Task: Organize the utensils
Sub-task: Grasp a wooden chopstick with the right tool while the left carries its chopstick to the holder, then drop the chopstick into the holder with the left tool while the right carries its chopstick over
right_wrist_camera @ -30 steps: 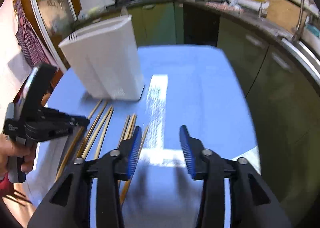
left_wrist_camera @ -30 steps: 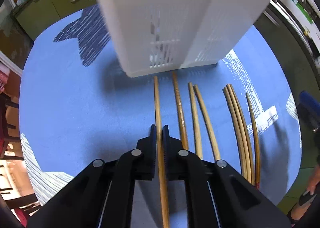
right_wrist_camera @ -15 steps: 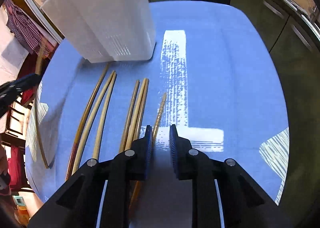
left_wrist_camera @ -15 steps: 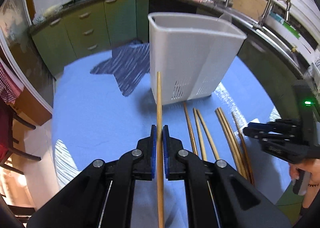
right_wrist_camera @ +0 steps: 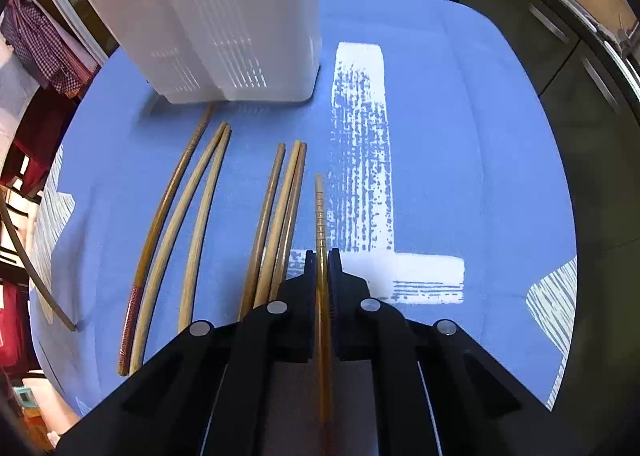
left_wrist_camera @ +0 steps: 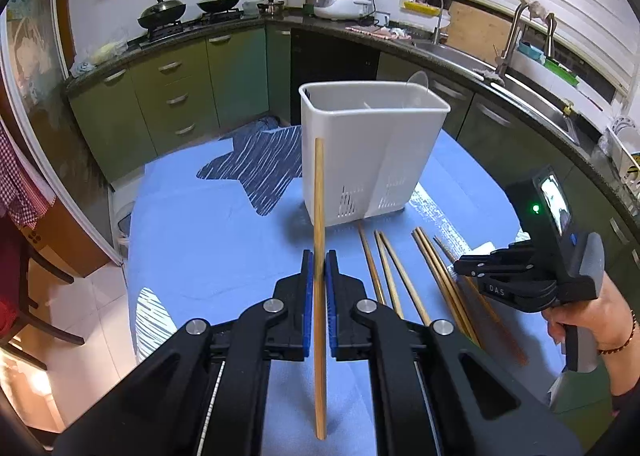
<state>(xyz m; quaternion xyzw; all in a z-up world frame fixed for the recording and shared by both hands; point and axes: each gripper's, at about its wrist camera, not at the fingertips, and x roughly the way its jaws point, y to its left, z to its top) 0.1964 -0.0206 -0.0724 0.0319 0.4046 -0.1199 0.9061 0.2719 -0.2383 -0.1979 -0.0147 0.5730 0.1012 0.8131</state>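
Two views, each carrying its own share. From the left wrist: left gripper clamped tight on one pale bamboo chopstick, lifted clear of the blue tablecloth, tip raised in front of the white utensil holder. Open rim and inner divider of that holder visible only here, along with a pale rounded thing poking above its far edge, too faint to name. Further right, right gripper seen from outside, held in a hand, dipped down over the loose chopsticks lying below the holder. Green cabinets, stove pots and sink ringing the table. Wide bare cloth left of the holder; table edge near on the right. From the right wrist: right gripper just finished closing, pads pinched on a darker ribbed chopstick lying flat on the cloth, rightmost of the row. Six more to its left, in a trio, a pair and a single ridged stick with a reddish end, all well short of touching the gripped one except the nearest, close beside it. Holder seen only as slotted plastic walls, top cut off. White brushed stripe printed on the cloth just right of the gripped stick; open blue surface beyond it out to the rounded table rim.
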